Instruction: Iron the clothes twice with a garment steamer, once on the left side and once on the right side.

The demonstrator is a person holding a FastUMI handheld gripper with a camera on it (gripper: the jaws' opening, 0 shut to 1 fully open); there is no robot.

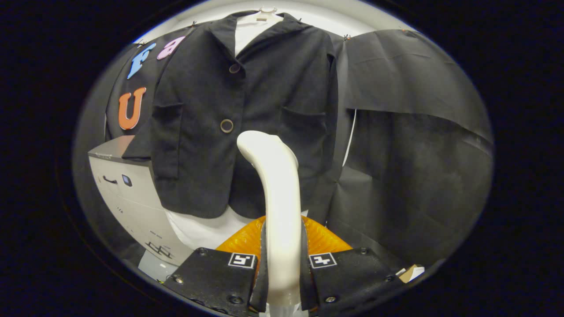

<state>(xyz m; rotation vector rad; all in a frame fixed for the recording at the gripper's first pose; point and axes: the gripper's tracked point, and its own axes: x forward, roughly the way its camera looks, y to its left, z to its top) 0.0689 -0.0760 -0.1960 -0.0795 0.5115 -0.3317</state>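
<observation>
The gripper (283, 268) was clamped with both fingers on the white garment steamer (275, 193), its head raised before the black jacket (246, 114) hanging just beyond

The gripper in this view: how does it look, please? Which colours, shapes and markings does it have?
The gripper has two flat black finger plates, wide and angular, with small round screws near their corners. Each plate carries a square black-and-white marker on a white patch near its inner front corner. The inner pads are thin, dark and narrow. No cable or sleeve is seen.
</observation>
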